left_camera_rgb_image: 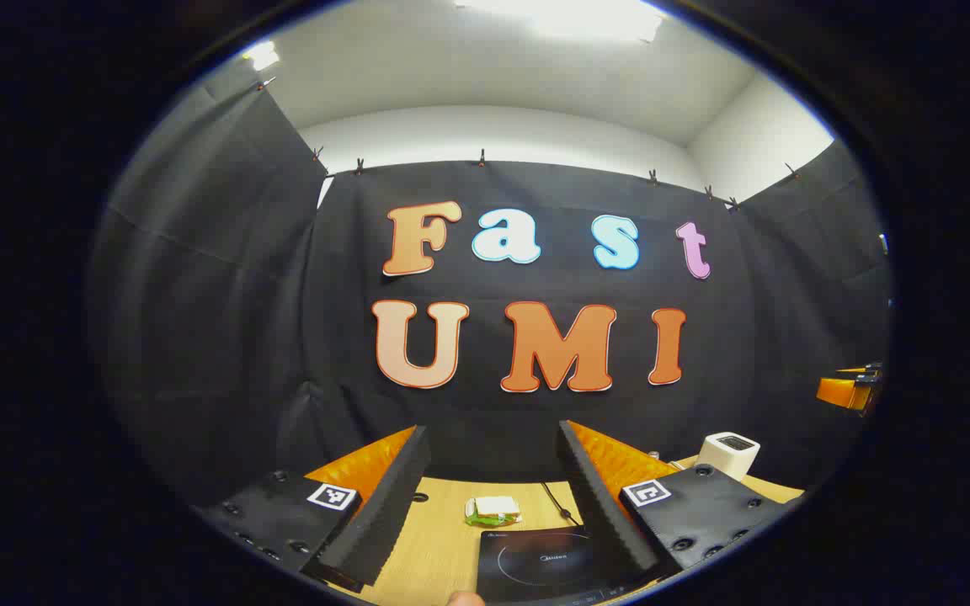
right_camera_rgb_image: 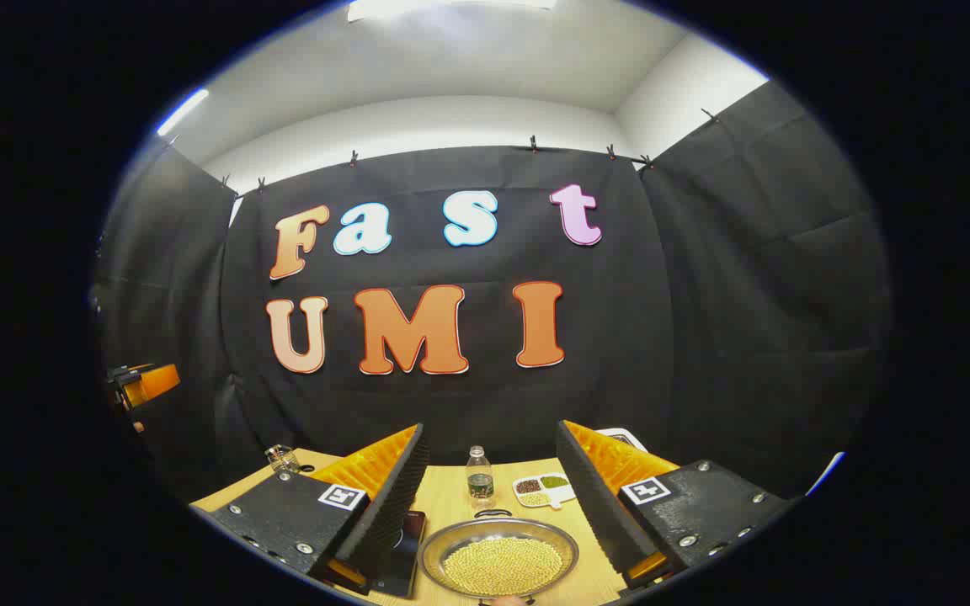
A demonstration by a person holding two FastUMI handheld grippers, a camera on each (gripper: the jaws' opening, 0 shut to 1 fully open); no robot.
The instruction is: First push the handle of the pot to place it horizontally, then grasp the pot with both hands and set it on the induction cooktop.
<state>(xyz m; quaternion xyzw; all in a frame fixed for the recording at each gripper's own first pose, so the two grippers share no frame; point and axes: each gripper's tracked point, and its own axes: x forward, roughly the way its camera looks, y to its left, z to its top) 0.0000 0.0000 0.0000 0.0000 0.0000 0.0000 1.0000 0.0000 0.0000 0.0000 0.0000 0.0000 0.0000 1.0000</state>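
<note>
A shallow steel pot filled with yellow beans sits on the wooden table, low between the fingers of my right gripper, which is open and holds nothing. A small dark loop handle shows at the pot's far rim. The black induction cooktop lies on the table low between the fingers of my left gripper, also open with nothing between them. Each gripper appears as an orange shape at the other view's edge: the right gripper and the left gripper.
A green-and-white packet and a cable lie beyond the cooktop, and a white appliance stands at the right. Behind the pot stand a small bottle and a white dish of beans. A dark phone and a glass are left.
</note>
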